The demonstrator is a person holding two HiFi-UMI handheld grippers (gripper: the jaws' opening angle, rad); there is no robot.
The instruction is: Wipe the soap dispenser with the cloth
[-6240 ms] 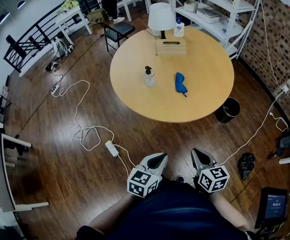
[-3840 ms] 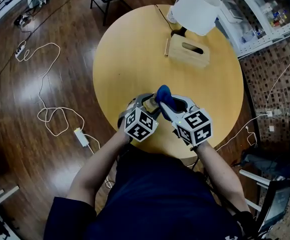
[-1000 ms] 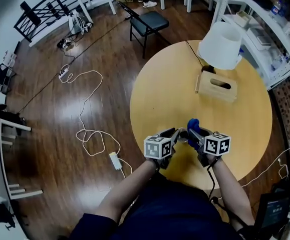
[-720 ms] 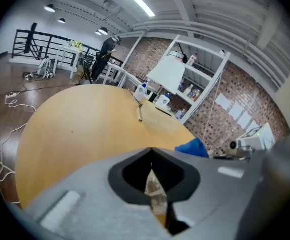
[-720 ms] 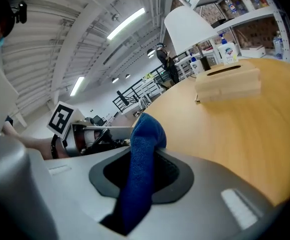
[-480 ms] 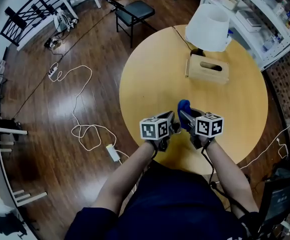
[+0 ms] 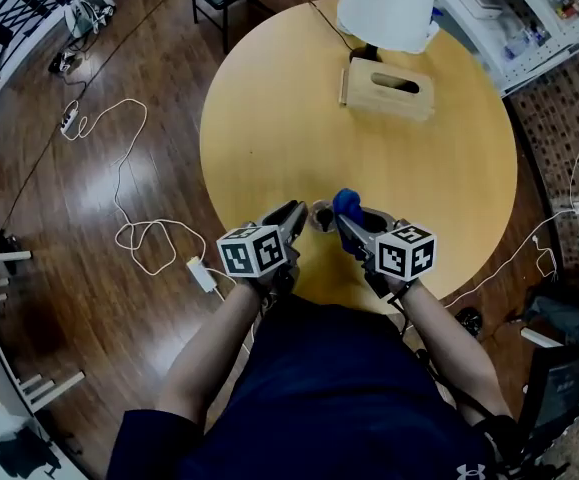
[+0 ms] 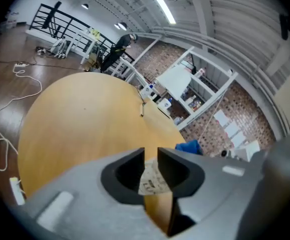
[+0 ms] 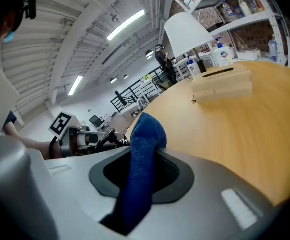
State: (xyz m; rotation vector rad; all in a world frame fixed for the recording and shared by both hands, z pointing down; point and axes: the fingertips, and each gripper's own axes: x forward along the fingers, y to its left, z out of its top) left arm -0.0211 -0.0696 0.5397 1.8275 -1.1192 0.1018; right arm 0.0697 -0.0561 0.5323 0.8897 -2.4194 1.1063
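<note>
Between right gripper's (image 9: pixel 143 159) jaws, cloth (image 9: pixel 146 131) points outward (maybe touching soap dispenser (image 7: pixel 320 215))

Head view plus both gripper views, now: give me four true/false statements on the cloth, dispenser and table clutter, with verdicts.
1. The right gripper is clamped on the blue cloth. True.
2. The lamp lies toppled on the table. False: the lamp stands upright at the table's far edge.
3. The soap dispenser shows between the left gripper's jaws. True; those jaws have just been opening slightly, and the dispenser's label fills the narrow gap.
4. The wooden tissue box sits between the two grippers. False: the tissue box sits well beyond them, just in front of the lamp.
</note>
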